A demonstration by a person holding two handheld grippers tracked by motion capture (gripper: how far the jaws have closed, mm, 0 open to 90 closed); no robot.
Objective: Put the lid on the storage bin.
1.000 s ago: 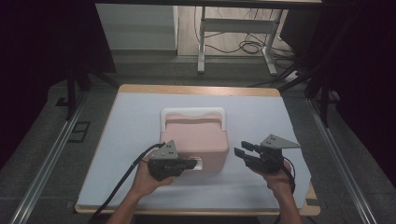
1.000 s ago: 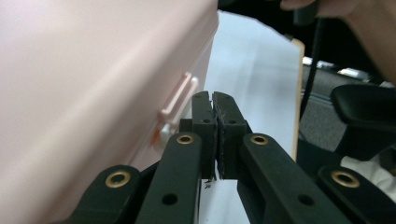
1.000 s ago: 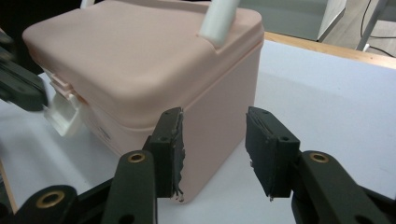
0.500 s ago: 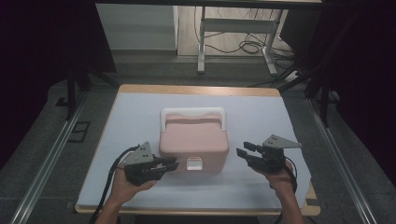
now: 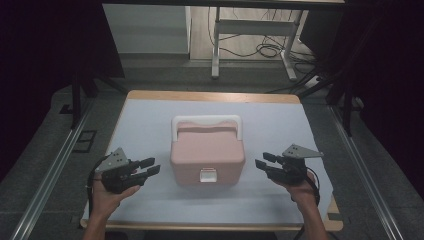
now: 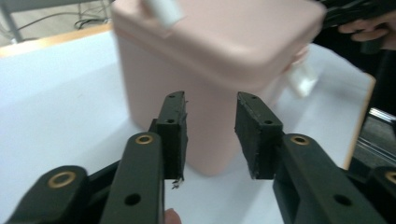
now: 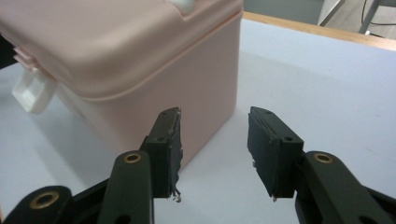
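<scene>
While both grippers flank the pink box (image 5: 207, 155) | left gripper (image 5: 148, 167): jaws apart, just been opening, nothing between | right gripper (image 5: 263, 161): jaws apart, empty

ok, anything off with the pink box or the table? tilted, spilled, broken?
Nothing stands out. The pink box sits flat and square on the white mat, lid down, white handle folded back, front latch in place. No spill. Left gripper and right gripper flank it, open, touching nothing.
</scene>
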